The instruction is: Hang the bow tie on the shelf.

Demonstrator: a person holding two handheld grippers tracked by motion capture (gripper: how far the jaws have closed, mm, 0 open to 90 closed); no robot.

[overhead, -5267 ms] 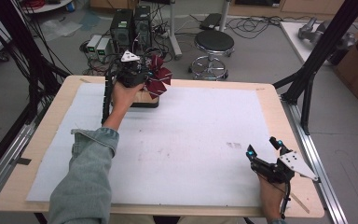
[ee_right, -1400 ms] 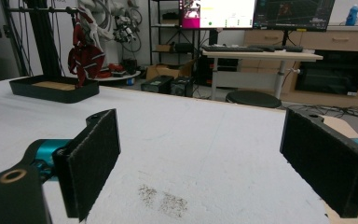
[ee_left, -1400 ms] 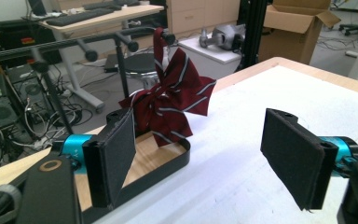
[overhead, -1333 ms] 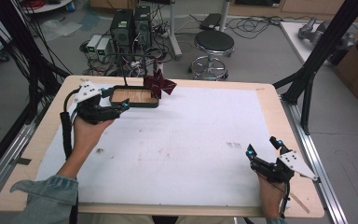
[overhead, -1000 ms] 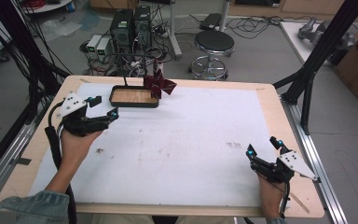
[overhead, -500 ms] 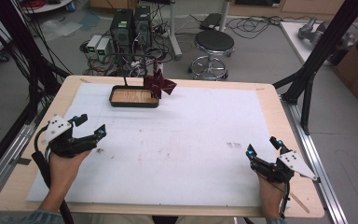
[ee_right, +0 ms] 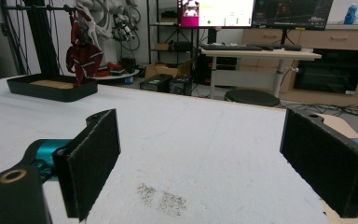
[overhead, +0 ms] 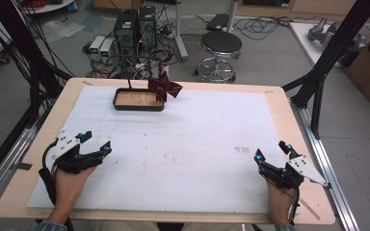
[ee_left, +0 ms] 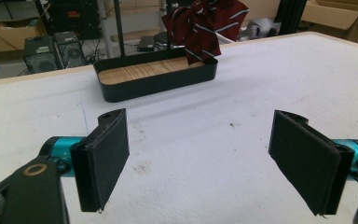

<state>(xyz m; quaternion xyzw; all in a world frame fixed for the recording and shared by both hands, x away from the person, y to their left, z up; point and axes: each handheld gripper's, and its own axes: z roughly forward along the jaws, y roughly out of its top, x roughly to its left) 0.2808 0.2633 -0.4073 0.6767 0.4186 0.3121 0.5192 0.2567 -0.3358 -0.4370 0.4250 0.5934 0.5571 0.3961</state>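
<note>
A black tray (overhead: 138, 108) with a wooden floor stands at the far side of the table, and a thin black stand (overhead: 126, 72) rises from it. A dark red striped tie (overhead: 165, 87) hangs from the stand over the tray's right end. My left gripper (overhead: 95, 141) rests at the near left, open and empty, well short of the tray. My right gripper (overhead: 270, 150) sits at the near right, also open and empty. The left gripper view has the tray (ee_left: 158, 81) and tie (ee_left: 205, 23) straight ahead beyond the open left gripper (ee_left: 200, 163). In the right gripper view the tie (ee_right: 83, 53) is far off to the left.
A white sheet (overhead: 197, 159) covers the wooden table, with a dark smudge (overhead: 241, 149) near my right gripper. Beyond the far edge are a round stool (overhead: 220, 45) and computer boxes (overhead: 135, 24) on the floor. Black frame legs (overhead: 318, 86) stand at the right.
My left gripper has drawn back from the tray to the near left of the table, empty. The tie stays hanging on the stand. The right gripper has not moved.
</note>
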